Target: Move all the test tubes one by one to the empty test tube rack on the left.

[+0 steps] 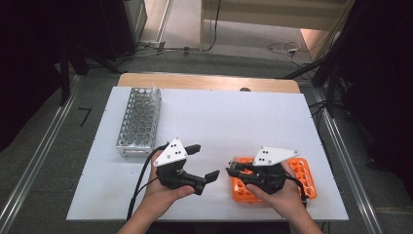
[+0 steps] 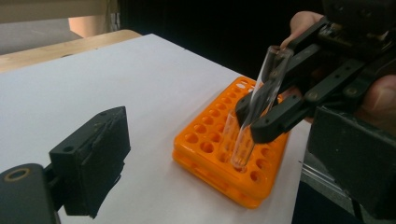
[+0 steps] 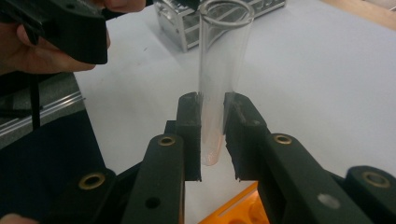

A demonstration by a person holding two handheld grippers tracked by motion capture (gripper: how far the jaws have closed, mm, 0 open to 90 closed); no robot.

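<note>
bare sheet [image 1: 229,122] between grippers, metal rack [image 1: 140,121] far left, orange rack [image 1: 302,178] right

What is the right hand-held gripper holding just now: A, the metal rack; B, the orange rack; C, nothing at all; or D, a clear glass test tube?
D: the right hand-held gripper has its jaws clamped on a clear test tube, and the left gripper view shows that tube held tilted above the orange rack.

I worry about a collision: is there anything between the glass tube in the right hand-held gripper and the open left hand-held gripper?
Nothing visible. Only bare white table lies between the glass tube and the left hand-held gripper.
</note>
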